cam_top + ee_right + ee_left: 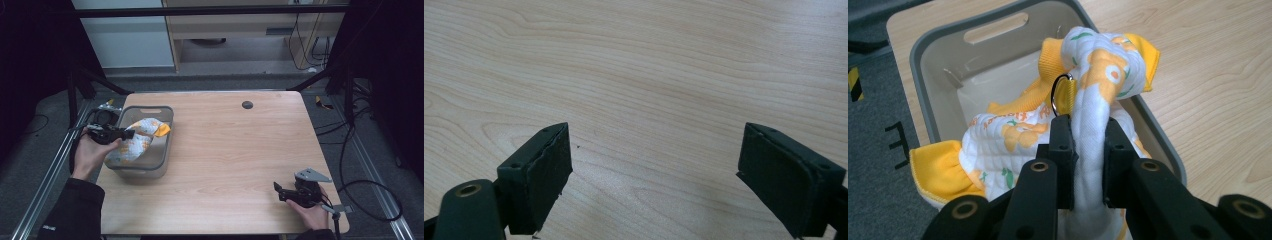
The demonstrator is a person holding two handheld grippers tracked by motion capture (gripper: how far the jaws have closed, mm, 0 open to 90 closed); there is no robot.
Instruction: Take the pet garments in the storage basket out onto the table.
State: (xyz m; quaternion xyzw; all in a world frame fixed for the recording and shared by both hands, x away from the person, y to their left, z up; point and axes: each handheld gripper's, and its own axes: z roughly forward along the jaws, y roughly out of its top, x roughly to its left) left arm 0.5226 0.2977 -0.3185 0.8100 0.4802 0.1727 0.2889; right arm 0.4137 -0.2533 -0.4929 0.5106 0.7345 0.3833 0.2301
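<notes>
A white quilted cloth with orange flowers and yellow trim (134, 142) (1098, 75) hangs partly out of a grey plastic bin (162, 150) (923, 55) at the table's left. My left gripper (131, 134) (1088, 150) is shut on a bunched fold of that cloth, lifted above the bin. A metal ring (1060, 92) on a yellow strap shows just beyond the jaws. My right gripper (276, 191) (654, 170) rests low at the table's front right, open, with bare wood between its pads.
The bin has a handle slot (995, 27) in its far wall. A small dark hole (247, 104) sits near the wooden table's (230, 150) far edge. Cables (370, 195) trail on the floor at the right. Metal rails (55, 165) run along both sides.
</notes>
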